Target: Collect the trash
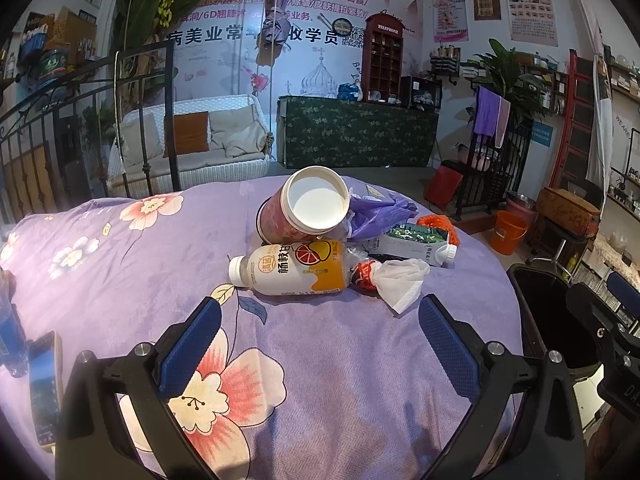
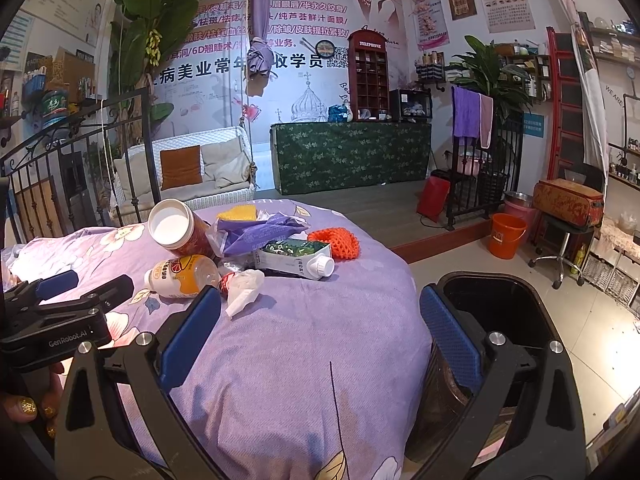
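Note:
A pile of trash lies on the purple floral cloth [image 1: 120, 280]: a tipped red paper cup [image 1: 304, 208], an orange-and-white drink bottle [image 1: 292, 266] on its side, a crumpled white tissue [image 1: 400, 280], a purple plastic bag [image 1: 380, 212], a green-and-white carton [image 1: 412, 242] and orange foam netting [image 1: 440, 226]. My left gripper [image 1: 320, 332] is open and empty, just short of the bottle. My right gripper [image 2: 320, 328] is open and empty, over the cloth's right side, with the tissue [image 2: 244, 288] ahead on its left. A black bin [image 2: 500, 312] stands right of the table.
A blue box [image 1: 44, 384] and a blue-capped bottle [image 1: 10, 332] lie at the cloth's left edge. Beyond the table are an orange bucket [image 2: 506, 234], a rolling stool [image 2: 560, 248], a black iron fence [image 2: 80, 168] and a white wicker swing seat [image 2: 192, 172].

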The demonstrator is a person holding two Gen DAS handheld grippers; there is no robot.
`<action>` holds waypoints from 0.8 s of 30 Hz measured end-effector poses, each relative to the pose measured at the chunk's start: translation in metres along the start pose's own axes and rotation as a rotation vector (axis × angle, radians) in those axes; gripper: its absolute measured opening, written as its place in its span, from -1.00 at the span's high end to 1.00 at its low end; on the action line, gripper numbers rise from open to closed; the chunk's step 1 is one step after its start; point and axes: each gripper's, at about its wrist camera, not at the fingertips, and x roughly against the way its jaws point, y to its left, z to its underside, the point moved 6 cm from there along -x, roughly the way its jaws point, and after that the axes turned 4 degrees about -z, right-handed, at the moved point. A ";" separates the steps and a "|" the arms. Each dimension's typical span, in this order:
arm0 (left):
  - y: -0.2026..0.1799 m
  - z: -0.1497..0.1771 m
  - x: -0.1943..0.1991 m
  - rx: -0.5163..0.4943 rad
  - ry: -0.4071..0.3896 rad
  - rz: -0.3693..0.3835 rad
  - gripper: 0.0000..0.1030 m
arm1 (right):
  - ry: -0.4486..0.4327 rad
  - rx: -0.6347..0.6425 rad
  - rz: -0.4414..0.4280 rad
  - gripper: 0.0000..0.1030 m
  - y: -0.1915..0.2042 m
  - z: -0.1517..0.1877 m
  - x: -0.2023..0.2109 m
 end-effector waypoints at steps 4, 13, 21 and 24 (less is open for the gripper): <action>0.000 0.000 0.000 -0.001 -0.005 -0.001 -0.89 | 0.000 0.000 0.000 -0.91 0.000 -0.001 0.000; -0.001 0.001 0.000 -0.001 -0.003 -0.003 -0.89 | 0.001 -0.001 0.000 -0.91 0.000 -0.001 0.000; -0.001 0.002 -0.001 0.001 0.007 -0.002 -0.89 | 0.015 0.002 -0.008 -0.91 0.003 -0.001 -0.003; 0.001 0.004 -0.003 0.006 0.020 -0.003 -0.89 | 0.034 0.009 -0.013 -0.91 0.004 0.000 -0.008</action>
